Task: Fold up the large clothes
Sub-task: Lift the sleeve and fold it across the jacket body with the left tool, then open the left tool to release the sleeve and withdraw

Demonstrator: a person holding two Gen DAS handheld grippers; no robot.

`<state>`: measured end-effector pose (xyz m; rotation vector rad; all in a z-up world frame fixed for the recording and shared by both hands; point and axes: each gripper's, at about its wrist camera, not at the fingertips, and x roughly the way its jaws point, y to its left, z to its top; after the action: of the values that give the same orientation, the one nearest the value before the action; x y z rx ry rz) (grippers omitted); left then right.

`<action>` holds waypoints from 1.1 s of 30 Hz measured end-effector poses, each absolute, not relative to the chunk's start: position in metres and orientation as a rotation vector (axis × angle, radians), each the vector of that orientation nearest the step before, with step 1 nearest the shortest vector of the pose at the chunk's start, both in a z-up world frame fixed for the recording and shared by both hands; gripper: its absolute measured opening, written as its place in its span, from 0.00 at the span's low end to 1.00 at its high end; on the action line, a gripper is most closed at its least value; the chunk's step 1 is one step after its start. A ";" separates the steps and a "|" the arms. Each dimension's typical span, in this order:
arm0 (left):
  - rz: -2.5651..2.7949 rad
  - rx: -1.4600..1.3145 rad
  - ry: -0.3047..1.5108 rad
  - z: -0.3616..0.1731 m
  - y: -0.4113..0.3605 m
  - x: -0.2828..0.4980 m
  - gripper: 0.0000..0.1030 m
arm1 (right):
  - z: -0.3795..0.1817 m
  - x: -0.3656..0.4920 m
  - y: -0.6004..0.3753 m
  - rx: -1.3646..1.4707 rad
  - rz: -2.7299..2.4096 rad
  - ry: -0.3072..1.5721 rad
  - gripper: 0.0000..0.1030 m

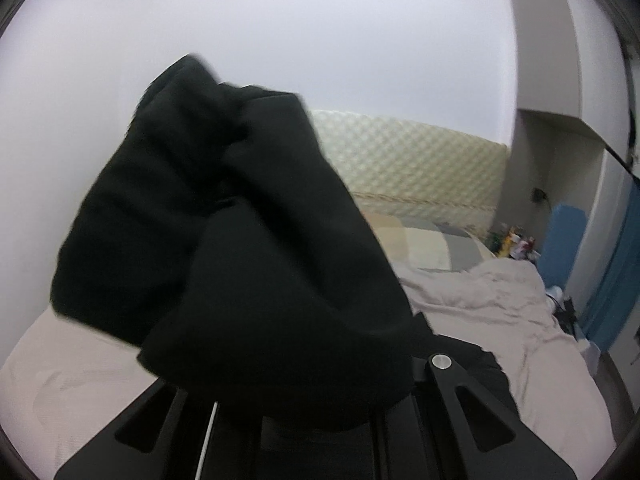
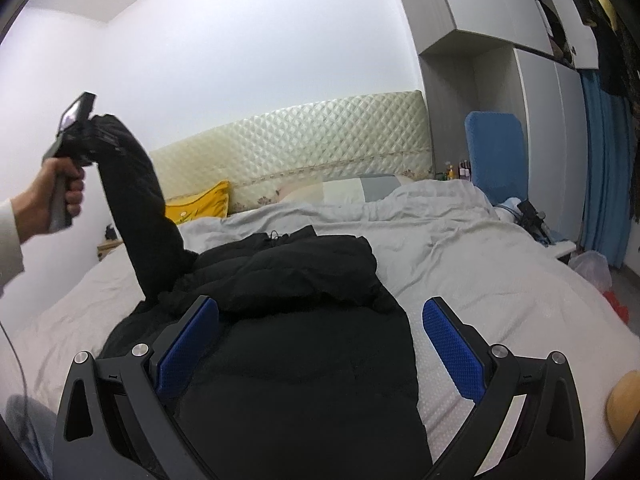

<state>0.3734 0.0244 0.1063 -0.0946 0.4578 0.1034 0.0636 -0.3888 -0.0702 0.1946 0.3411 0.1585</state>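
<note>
One black jacket (image 2: 304, 320) lies on the bed (image 2: 480, 280), and I have one sleeve (image 2: 136, 200) lifted at the left, my left gripper (image 2: 86, 128) with jaws clamped on its cuff. My right gripper (image 2: 320, 340) hovers over the jacket, jaws wide and empty. I count one yellow pillow (image 2: 200, 204), one quilted headboard (image 2: 300, 140) and a grey wardrobe (image 2: 500, 80).

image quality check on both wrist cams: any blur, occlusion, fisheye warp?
Left wrist view: the black jacket sleeve fills the centre with smeared edges, hiding the left gripper's fingers; headboard soft. Right wrist view: sharper, flat even light, no glare; right gripper open with blue pads crisp; wardrobe lines bow from fisheye; dark corners in both.
</note>
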 end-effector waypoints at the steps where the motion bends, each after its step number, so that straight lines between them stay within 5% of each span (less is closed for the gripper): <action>1: 0.083 -0.086 0.466 0.102 0.005 0.378 0.09 | -0.070 0.064 -0.390 0.201 0.159 0.341 1.00; 20: -0.137 -0.024 0.691 -0.046 -0.185 0.430 0.12 | -0.084 0.091 -0.423 0.253 0.163 0.372 1.00; 33: -0.157 0.056 0.811 -0.118 -0.207 0.440 0.17 | -0.097 0.108 -0.429 0.297 0.164 0.412 1.00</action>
<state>0.4404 -0.2071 -0.1177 0.0556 0.8111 -0.1566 0.1077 -0.4294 -0.0972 0.2970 0.4121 0.1638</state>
